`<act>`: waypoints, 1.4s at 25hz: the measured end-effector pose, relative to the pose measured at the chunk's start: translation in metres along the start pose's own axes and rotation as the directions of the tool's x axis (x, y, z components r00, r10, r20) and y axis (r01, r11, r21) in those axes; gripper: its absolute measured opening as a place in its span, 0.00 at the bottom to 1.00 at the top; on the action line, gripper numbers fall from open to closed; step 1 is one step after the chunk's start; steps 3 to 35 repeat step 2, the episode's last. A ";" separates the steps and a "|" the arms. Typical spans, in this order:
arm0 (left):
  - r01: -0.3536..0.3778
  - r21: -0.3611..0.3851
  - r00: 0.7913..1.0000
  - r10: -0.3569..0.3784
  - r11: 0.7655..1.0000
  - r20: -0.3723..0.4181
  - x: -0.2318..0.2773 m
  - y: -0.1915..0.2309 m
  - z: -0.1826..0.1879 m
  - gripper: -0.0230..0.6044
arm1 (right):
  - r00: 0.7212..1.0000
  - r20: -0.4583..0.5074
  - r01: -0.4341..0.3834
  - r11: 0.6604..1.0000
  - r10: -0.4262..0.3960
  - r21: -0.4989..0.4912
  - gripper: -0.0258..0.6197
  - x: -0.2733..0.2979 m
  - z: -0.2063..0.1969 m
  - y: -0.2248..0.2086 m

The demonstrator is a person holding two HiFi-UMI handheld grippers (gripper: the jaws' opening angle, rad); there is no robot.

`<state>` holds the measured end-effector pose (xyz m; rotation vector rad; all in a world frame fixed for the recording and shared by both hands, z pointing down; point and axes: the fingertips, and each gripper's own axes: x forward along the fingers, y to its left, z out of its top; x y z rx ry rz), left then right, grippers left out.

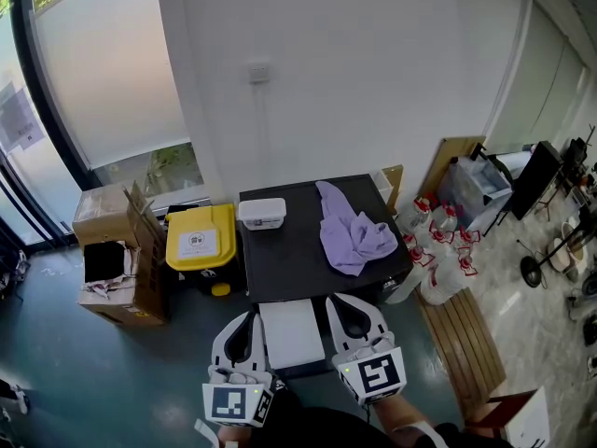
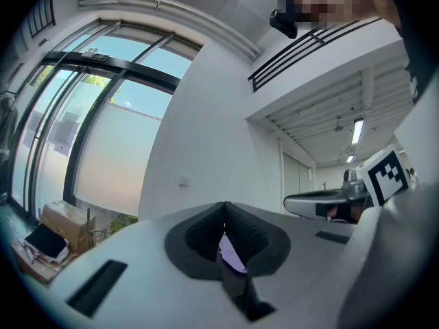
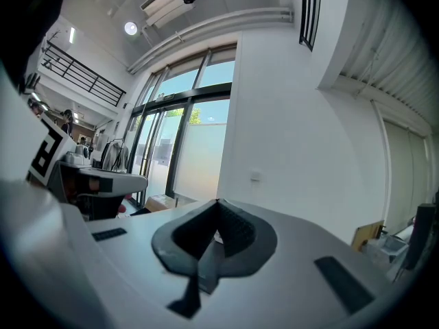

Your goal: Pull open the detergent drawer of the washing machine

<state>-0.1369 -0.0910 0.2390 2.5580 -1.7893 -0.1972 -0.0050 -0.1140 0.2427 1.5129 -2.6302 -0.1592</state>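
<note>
Holding the left gripper (image 1: 244, 323) and the right gripper (image 1: 347, 308) side by side at the near edge of the head view, we have both pairs of jaws pressed together with nothing pinched; each gripper's own view shows its dark pads meeting at the tips. Between the two grippers a flat white rectangular part (image 1: 292, 334) juts toward us from the near edge of the black-topped washing machine (image 1: 289, 259); we cannot tell whether that part is the detergent drawer, and neither gripper touches it. On the machine's black top we see a crumpled purple cloth (image 1: 353, 236) to the right and a white lidded container (image 1: 262, 213) at the far left corner. Just left of the machine stands a yellow bin (image 1: 200, 236), and past that, open cardboard boxes (image 1: 117, 250) on the dark floor (image 1: 112, 371). To the right, white jugs with red labels (image 1: 438, 250) cluster near a slatted wooden board (image 1: 462, 339). Behind it all rises a white wall (image 1: 373, 63) with a socket (image 1: 258, 73), and a tall window (image 1: 103, 73) to its left.
</note>
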 end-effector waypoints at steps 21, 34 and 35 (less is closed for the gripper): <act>-0.001 -0.002 1.000 0.001 1.000 0.000 -0.001 0.000 0.000 0.07 | 1.000 -0.001 -0.002 1.000 0.002 0.001 0.05 -0.001 -0.001 0.001; -0.001 -0.002 1.000 0.001 1.000 0.000 -0.001 0.000 0.000 0.07 | 1.000 -0.001 -0.002 1.000 0.002 0.001 0.05 -0.001 -0.001 0.001; -0.001 -0.002 1.000 0.001 1.000 0.000 -0.001 0.000 0.000 0.07 | 1.000 -0.001 -0.002 1.000 0.002 0.001 0.05 -0.001 -0.001 0.001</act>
